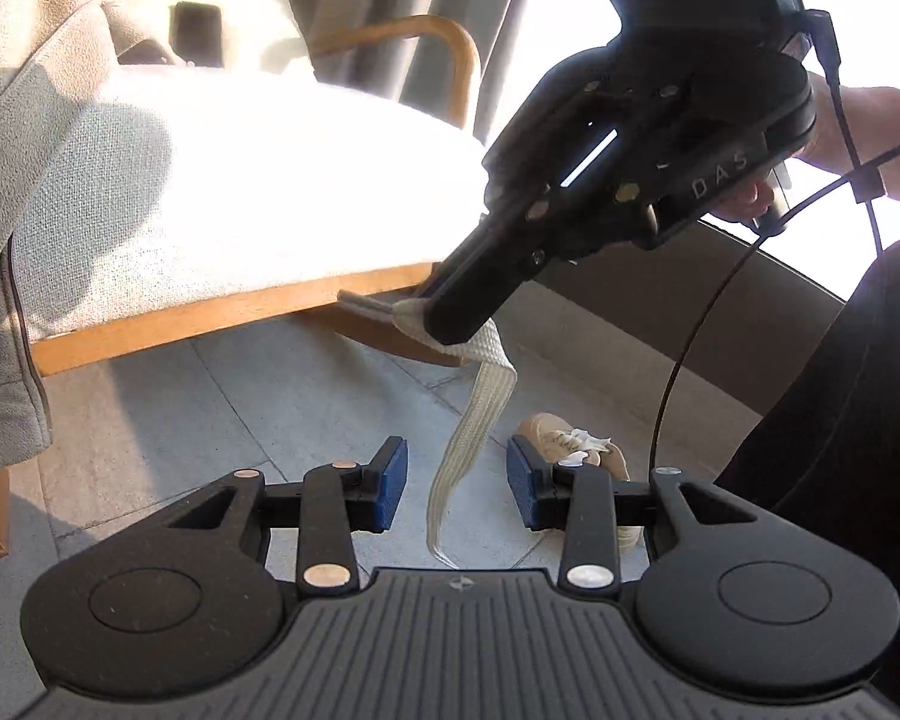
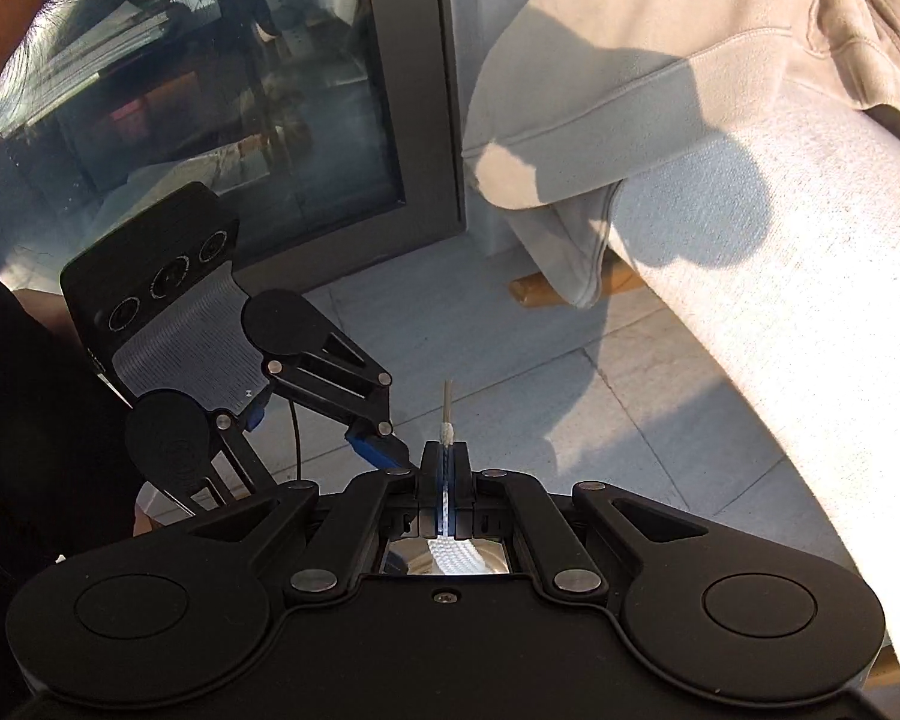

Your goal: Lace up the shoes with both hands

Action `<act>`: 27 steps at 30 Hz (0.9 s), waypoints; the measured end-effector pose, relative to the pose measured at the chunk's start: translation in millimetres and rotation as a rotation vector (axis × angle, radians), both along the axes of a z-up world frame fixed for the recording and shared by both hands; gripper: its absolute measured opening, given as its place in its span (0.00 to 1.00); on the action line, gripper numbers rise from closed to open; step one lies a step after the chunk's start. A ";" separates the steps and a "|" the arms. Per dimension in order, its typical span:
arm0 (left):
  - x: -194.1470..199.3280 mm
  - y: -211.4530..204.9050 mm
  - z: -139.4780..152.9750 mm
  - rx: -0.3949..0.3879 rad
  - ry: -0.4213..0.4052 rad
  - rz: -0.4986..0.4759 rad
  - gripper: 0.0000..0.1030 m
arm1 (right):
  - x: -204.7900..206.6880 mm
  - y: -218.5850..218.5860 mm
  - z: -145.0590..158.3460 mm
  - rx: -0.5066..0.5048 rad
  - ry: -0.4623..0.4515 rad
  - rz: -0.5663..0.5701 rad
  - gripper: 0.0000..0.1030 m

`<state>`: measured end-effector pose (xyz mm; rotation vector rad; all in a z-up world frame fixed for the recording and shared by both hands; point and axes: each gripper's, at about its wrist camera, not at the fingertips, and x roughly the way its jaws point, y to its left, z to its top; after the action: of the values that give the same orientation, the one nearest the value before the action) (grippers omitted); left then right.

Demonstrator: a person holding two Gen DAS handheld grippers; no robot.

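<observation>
- The flat cream shoelace (image 1: 480,420) was up in the air, well above the floor. It hung down from the right gripper (image 1: 450,315) and passed between the two blue pads of the left gripper (image 1: 457,489).
- In the right wrist view the right gripper (image 2: 445,474) was closed tight on the shoelace (image 2: 446,426). The thin stiff tip of the lace stood out beyond the fingers, toward the far side.
- The left gripper had its jaws partly apart. The lace ran through the gap, but the pads did not press on it, so it held nothing.
- The beige shoe (image 1: 576,450) lay on the grey tiled floor (image 1: 210,420), far below both grippers and a little to the right of the hanging lace. Some white lacing showed on its top; I could not tell how many eyelets were already filled.
- To my judgement, the step in hand was to prepare the lace: one end was lifted and the other gripper was placed to catch the lace lower down.
- The next move would call for the left jaws to close on the lace, and then for the tip to be brought down to an eyelet of the shoe.
- Around them were an armchair with a pale cushion (image 1: 240,180) and a wooden frame (image 1: 210,315), and a light grey garment (image 2: 630,90) over it.
</observation>
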<state>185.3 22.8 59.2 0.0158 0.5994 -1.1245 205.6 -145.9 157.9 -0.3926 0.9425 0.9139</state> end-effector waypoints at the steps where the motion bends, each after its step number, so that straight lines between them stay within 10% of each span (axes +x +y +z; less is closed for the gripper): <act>1: 1.5 -0.6 0.0 -0.006 0.006 0.010 0.34 | -0.1 0.6 -3.3 0.003 0.012 0.002 0.00; 11: 5.6 -8.0 0.9 -0.020 0.023 0.058 0.19 | -0.7 3.2 -14.8 0.035 0.042 -0.005 0.00; 14: 13.1 -2.2 0.3 -0.051 0.070 0.092 0.39 | 3.3 -4.5 -16.3 0.055 0.050 -0.044 0.00; 20: 21.8 -0.2 0.1 -0.104 0.122 0.099 0.46 | 5.2 -10.3 -23.5 0.055 0.052 -0.083 0.00; 27: 24.8 -3.4 -5.6 -0.110 0.127 0.090 0.17 | 2.2 -8.9 -23.5 0.108 0.086 -0.084 0.00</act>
<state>210.1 19.4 53.6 -0.1772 0.6443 -1.0755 207.9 -154.9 134.4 -0.2220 0.9764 0.9058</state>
